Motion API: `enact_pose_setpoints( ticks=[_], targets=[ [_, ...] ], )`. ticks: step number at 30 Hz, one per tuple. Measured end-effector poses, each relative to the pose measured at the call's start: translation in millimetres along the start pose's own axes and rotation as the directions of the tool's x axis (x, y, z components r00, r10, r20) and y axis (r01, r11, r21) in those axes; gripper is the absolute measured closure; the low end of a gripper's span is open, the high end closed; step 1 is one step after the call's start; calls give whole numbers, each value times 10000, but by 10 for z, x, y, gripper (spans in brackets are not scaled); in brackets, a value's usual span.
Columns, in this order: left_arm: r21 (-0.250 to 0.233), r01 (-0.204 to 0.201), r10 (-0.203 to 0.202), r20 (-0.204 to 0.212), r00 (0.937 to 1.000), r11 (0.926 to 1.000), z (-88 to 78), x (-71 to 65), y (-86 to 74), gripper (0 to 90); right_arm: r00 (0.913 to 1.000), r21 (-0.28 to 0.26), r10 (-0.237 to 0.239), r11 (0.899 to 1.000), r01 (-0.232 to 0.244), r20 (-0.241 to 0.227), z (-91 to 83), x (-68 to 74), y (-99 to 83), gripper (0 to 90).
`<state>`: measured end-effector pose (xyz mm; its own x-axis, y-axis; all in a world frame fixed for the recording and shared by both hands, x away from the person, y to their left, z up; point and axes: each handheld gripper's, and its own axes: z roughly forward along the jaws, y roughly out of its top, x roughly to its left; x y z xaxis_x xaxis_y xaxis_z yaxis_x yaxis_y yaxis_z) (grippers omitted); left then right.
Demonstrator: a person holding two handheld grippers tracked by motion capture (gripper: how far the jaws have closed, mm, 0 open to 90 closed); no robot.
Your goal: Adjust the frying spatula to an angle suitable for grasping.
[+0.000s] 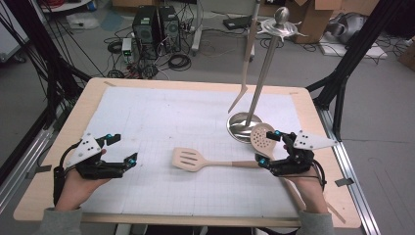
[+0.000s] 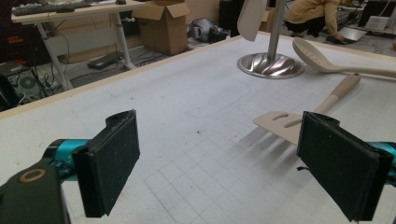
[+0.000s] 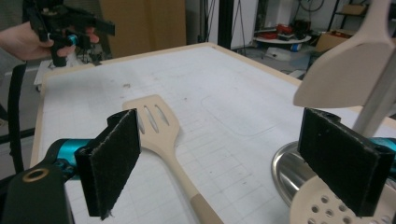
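A beige slotted spatula (image 1: 191,159) (image 2: 280,122) (image 3: 156,123) lies flat mid-mat, its handle running toward my right gripper (image 1: 269,147) (image 3: 219,163). That gripper is open, and the handle passes between its jaws close to the lower one. A perforated skimmer (image 1: 262,137) (image 2: 317,53) (image 3: 322,207) rests against the steel stand base (image 1: 243,127) (image 2: 270,65) (image 3: 289,172). One solid spatula (image 1: 247,58) (image 2: 252,18) (image 3: 348,70) hangs from the stand. My left gripper (image 1: 123,148) (image 2: 219,168) hovers open and empty over the mat's left side.
The white grid mat (image 1: 161,112) covers a wooden table (image 1: 54,147). Black frame legs (image 1: 342,73) stand at both sides. Computer towers (image 1: 156,24), cables and cardboard boxes sit on the floor beyond. A person (image 2: 317,11) crouches far behind the table.
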<state>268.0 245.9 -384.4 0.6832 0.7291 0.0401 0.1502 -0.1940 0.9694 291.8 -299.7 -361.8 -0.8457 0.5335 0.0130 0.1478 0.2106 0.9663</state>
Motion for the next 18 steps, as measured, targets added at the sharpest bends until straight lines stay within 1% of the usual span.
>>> enact_pose_setpoints(
  ticks=[2, 4, 9, 11, 12, 14, 15, 18],
  targets=[
    [-30, 48, -48, -8, 10000, 10000, -5, 0, 1, 136, 9999, 133, -94, 9999, 96, -120, 42, 22, 1, 124],
    [-36, 16, -16, -24, 10000, 10000, -8, 3, 3, 136, 9996, 228, -215, 9995, 220, -202, 78, 36, -1, 134],
    [-14, -3, 3, -6, 10000, 10000, -7, -5, 3, 136, 9992, 424, -208, 9989, 223, -353, 140, 56, -18, 158],
    [-13, 8, -8, -8, 10000, 10000, -8, -7, 2, 136, 9990, 489, -159, 9986, 179, -409, 150, 73, -14, 205],
    [-10, 12, -12, -11, 10000, 10000, -9, -7, 2, 136, 9988, 465, -206, 9987, 226, -436, 158, 77, -14, 231],
    [-13, 41, -41, -20, 10000, 10000, -9, -6, -1, 136, 9982, 616, -239, 9977, 272, -541, 182, 94, -18, 306],
    [-3, 44, -44, -34, 10000, 10000, -11, -5, -1, 136, 9980, 770, -263, 9966, 307, -580, 204, 109, -24, 358],
    [-32, 45, -45, -39, 10000, 10000, -18, 1, 0, 136, 9975, 984, -376, 9942, 434, -605, 264, 136, -45, 478]
  ],
)
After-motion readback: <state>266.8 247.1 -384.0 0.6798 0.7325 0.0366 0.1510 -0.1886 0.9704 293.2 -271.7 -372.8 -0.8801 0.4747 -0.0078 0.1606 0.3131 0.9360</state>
